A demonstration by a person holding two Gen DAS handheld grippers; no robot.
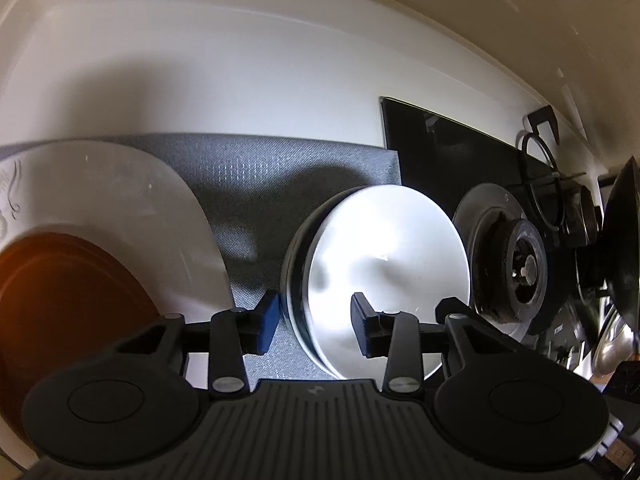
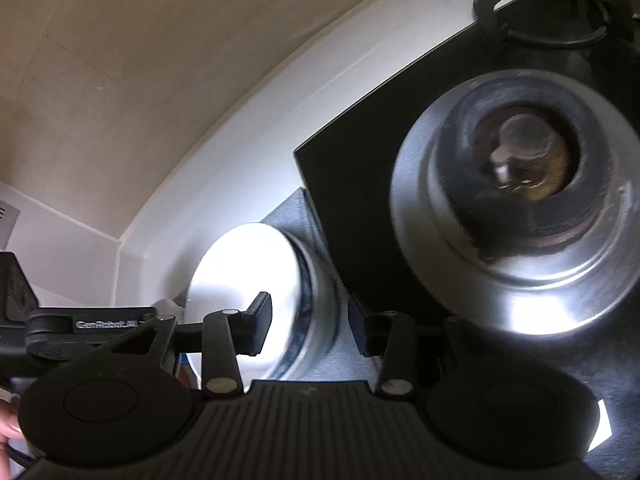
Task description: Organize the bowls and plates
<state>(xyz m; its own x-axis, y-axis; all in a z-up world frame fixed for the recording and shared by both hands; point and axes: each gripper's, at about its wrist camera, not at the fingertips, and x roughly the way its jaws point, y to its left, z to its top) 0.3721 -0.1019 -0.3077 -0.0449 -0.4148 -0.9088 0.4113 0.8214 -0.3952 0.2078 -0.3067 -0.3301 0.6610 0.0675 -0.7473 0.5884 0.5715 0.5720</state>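
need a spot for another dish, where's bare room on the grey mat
Free mat lies between the large white plate and the small white dish, back to the wall. Right of the dish it is crowded: the black hob and its burner border it closely.

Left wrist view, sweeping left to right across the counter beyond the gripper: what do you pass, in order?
Orange-brown plate → large white plate it lies on → grey mat → stack of white bowls → stove burner on the black cooktop → dark pan at the right edge.
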